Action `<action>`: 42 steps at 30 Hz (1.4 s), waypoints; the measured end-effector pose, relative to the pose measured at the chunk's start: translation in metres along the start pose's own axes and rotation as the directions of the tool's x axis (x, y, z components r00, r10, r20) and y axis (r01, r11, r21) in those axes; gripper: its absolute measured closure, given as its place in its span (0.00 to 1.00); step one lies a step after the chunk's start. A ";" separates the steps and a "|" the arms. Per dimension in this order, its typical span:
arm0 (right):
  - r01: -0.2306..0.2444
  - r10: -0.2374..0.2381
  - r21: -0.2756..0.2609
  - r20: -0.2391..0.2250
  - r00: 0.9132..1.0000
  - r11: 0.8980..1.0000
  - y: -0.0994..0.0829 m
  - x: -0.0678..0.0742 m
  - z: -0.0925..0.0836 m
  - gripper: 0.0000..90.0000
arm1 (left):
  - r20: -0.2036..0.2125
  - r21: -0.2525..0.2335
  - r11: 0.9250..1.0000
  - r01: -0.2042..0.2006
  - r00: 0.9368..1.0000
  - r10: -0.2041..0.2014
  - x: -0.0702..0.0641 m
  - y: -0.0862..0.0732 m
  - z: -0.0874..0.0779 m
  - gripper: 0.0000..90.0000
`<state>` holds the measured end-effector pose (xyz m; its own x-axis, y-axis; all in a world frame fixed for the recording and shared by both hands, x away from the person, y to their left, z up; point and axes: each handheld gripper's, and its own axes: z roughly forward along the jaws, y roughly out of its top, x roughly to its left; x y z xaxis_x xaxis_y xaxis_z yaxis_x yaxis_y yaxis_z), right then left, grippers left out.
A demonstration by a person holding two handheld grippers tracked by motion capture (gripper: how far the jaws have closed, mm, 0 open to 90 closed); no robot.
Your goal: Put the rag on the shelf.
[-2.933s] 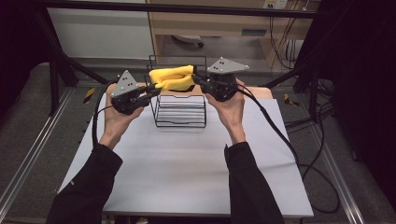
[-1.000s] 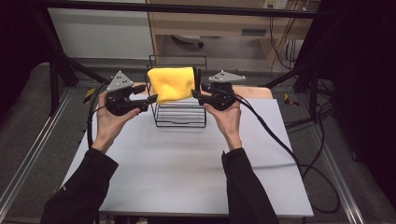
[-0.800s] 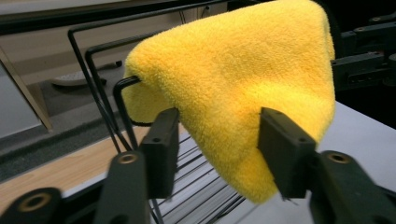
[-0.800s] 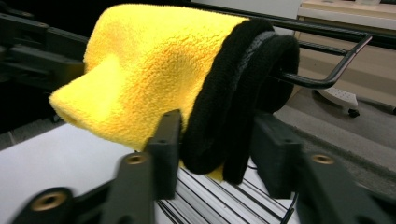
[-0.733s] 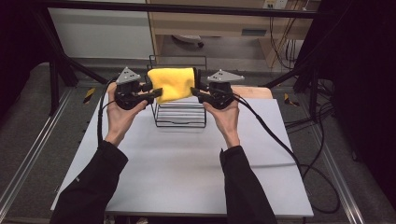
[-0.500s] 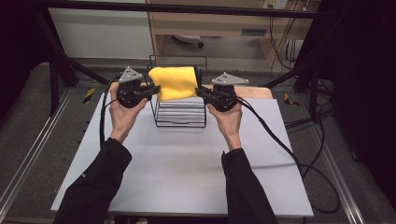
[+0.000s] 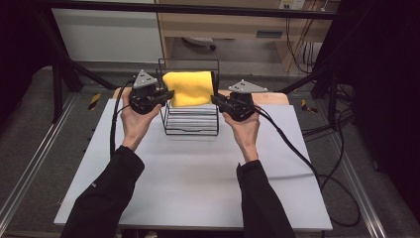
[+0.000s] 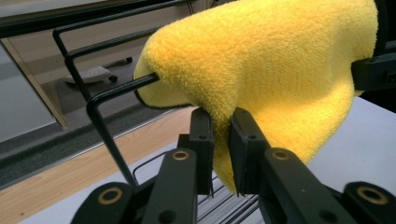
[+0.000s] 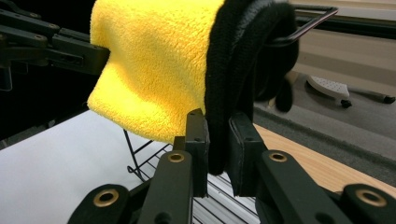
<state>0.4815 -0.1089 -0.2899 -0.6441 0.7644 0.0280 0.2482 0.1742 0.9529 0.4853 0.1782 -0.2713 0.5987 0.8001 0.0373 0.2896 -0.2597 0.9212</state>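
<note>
- Two grippers are clamping one yellow microfibre cloth (image 7: 189, 88): left gripper (image 7: 167, 94) and right gripper (image 7: 216, 99) are each pinching a hanging side edge.
- Farther back, the cloth is draping over the black wire rack (image 7: 190, 124); uneven pulling is risking snagging it or tipping the rack.

Fluffy yellow cloth (image 7: 190, 88) draped over the black wire rack's (image 7: 190, 123) top bar, hanging spread.

Bright centre, dark surroundings

The white table (image 7: 198, 168) is being lit evenly from above, with only soft shadows being cast, while the edges of the high view are being lost in darkness. In both gripper views the yellow cloth (image 8: 280, 70) is being rendered sharply and the background is being blurred.
</note>
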 end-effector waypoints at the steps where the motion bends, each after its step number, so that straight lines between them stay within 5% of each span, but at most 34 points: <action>1: 0.002 -0.002 0.001 0.000 1.000 1.000 -0.001 0.000 0.001 0.88 | 0.010 -0.001 1.000 0.007 1.000 -0.007 0.000 0.000 0.000 0.85; 8: 0.019 -0.020 -0.020 -0.008 1.000 1.000 0.001 0.001 -0.003 0.80 | 0.035 -0.017 1.000 0.011 0.999 -0.010 0.003 -0.002 -0.012 0.65; 22: 0.021 -0.021 -0.019 -0.027 0.999 1.000 0.005 0.003 -0.022 0.38 | 0.053 0.022 1.000 -0.003 0.999 0.002 -0.001 -0.015 -0.034 0.32; 31: 0.016 -0.015 0.009 -0.048 0.999 1.000 -0.002 0.004 -0.042 0.17 | 0.071 0.060 0.998 -0.005 0.997 0.000 0.001 -0.044 -0.044 0.23; 42: -0.003 0.007 0.061 -0.076 0.997 0.998 -0.036 -0.001 -0.061 0.07 | 0.087 0.113 0.994 0.013 0.996 -0.023 0.006 -0.091 -0.054 0.15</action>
<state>0.4293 -0.1539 -0.3055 -0.6954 0.7163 0.0580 0.2933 0.2092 0.9328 0.4222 0.2357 -0.3337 0.6545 0.7559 -0.0172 0.3794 -0.3087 0.8722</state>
